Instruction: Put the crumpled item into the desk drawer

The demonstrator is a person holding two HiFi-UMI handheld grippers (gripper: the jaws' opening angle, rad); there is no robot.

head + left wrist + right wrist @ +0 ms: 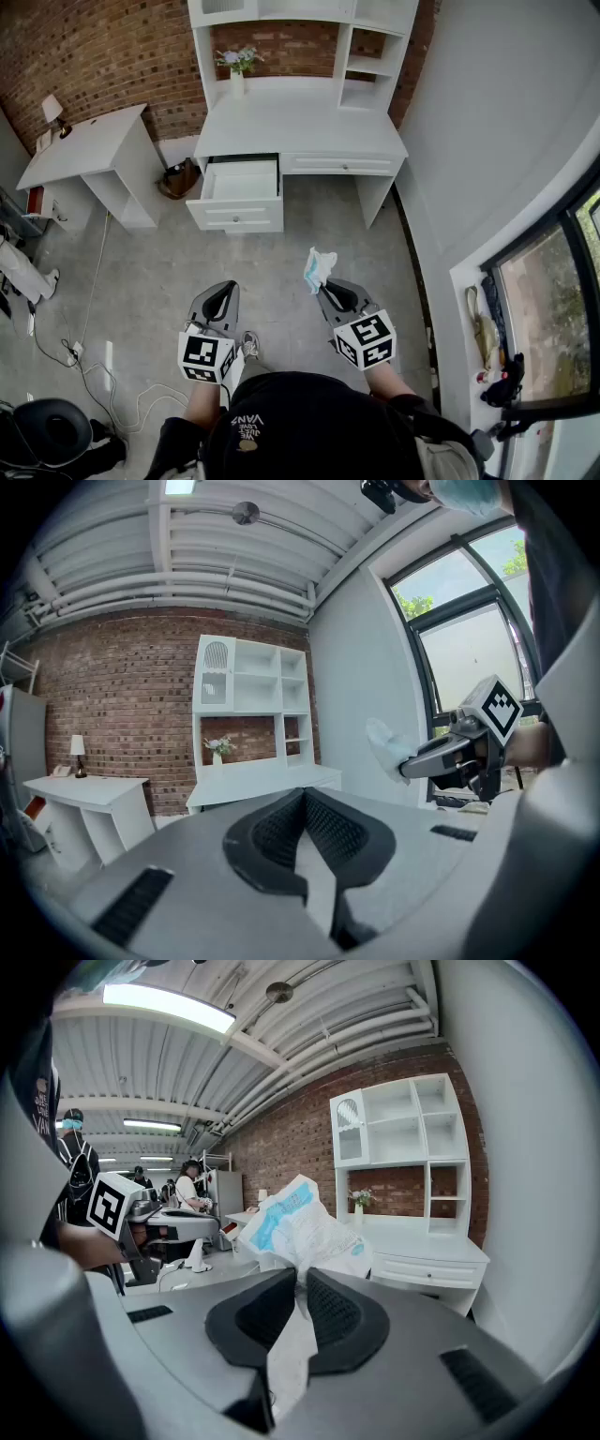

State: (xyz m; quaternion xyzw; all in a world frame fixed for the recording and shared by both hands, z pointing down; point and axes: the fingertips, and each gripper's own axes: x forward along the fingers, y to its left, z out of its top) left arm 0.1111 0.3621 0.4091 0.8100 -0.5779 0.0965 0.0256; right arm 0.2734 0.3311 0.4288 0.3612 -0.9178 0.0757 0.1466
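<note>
A crumpled white-and-blue wrapper (pixel 318 268) sticks out of my right gripper (pixel 325 292), whose jaws are shut on it; in the right gripper view the wrapper (pixel 305 1232) bulges above the black pads (pixel 262 1312) and a strip of it hangs down between them. My left gripper (pixel 223 298) is held beside it, shut and empty, pads (pixel 281 829) together. The white desk (pixel 300 127) stands ahead by the brick wall, its left drawer (pixel 241 181) pulled open and showing a bare white bottom. Both grippers are well short of the desk, above the grey floor.
A second white table (pixel 84 150) stands left of the desk, with a lamp (pixel 53 110) on it. A flower vase (pixel 237 67) sits on the desk under the shelf unit (pixel 302 11). Cables (pixel 89 375) run over the floor at left. A window wall (pixel 534 281) is at right.
</note>
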